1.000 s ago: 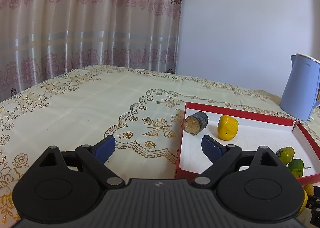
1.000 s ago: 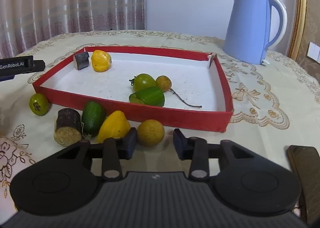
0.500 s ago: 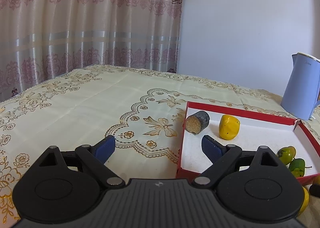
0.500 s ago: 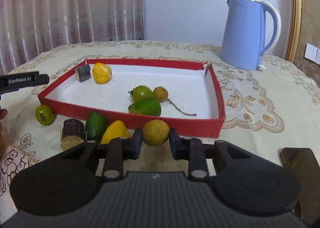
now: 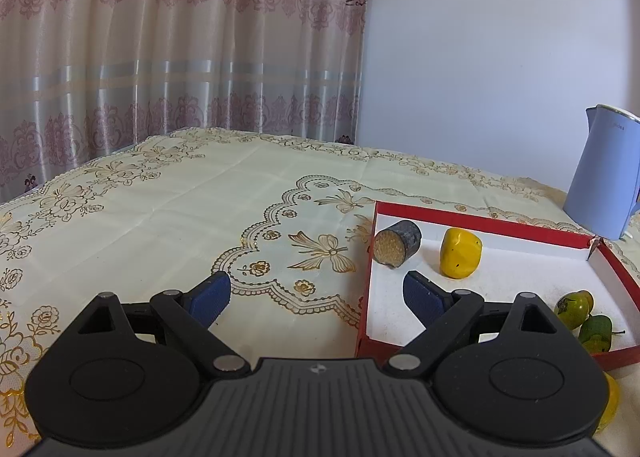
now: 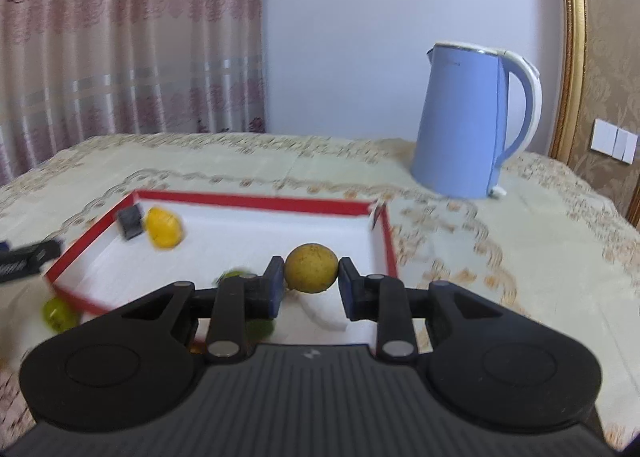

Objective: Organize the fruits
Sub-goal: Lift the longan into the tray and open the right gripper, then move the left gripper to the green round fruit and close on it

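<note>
Right gripper point(image 6: 311, 281) clasps a round yellow-brown fruit point(image 6: 310, 267) above the red tray point(image 6: 256, 200) | left gripper point(image 5: 316, 297) spread, empty | several fruits in tray; a green fruit point(image 6: 58, 313) outside remains

Faint grey brand mark near top of blue kettle point(image 5: 604, 177), too small to read. Small emblem on each gripper's black body; no letters legible anywhere.
</note>
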`<act>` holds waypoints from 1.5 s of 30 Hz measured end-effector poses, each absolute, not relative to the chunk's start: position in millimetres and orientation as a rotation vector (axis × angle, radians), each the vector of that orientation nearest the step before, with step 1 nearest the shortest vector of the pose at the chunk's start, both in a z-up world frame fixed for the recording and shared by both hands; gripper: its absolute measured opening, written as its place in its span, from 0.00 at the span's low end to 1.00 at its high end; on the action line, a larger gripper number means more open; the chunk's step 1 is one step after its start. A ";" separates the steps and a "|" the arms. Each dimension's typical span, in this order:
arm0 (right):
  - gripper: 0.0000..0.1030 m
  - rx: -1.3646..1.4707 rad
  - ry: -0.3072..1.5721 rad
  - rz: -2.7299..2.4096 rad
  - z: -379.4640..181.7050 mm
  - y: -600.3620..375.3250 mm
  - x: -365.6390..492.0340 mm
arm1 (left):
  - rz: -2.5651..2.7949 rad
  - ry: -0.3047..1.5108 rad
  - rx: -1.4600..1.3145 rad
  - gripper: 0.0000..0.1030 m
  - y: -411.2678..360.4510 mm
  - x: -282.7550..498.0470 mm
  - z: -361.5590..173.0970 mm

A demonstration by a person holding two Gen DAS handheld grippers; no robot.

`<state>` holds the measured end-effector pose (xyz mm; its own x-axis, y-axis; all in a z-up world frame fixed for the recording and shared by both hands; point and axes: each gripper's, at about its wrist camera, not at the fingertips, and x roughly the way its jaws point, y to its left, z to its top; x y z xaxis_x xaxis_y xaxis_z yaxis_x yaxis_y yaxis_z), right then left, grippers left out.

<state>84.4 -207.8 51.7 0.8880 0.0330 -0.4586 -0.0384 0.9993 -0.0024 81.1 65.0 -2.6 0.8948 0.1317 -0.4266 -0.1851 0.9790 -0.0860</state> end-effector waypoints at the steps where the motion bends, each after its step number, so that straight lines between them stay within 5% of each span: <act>1: 0.26 -0.009 0.480 0.029 52.3 -209.1 93.7 | 0.165 0.434 -0.126 0.91 65.3 81.3 -2.8; 9: 0.29 -0.004 0.549 -0.053 36.9 -213.9 153.4 | 0.169 0.443 -0.131 0.91 66.6 82.7 -3.6; 12: 0.56 -0.002 0.571 -0.081 32.4 -214.2 156.7 | 0.171 0.445 -0.132 0.91 66.7 83.5 -3.9; 23: 0.99 0.134 0.391 -0.057 25.6 -208.0 42.9 | 0.158 0.457 -0.194 0.91 77.0 86.3 -4.7; 37: 1.00 0.248 0.407 -0.007 -0.8 -214.4 35.4 | 0.184 0.442 0.017 0.91 43.2 52.0 0.2; 45: 1.00 0.035 0.404 -0.034 1.5 -175.9 21.0 | 0.129 0.469 0.137 0.91 25.4 33.4 -7.5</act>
<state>21.0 -175.9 1.5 0.9189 -0.0264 -0.3937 0.0402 0.9988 0.0269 33.4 25.4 -7.5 0.8841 0.1552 -0.4408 -0.0923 0.9827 0.1608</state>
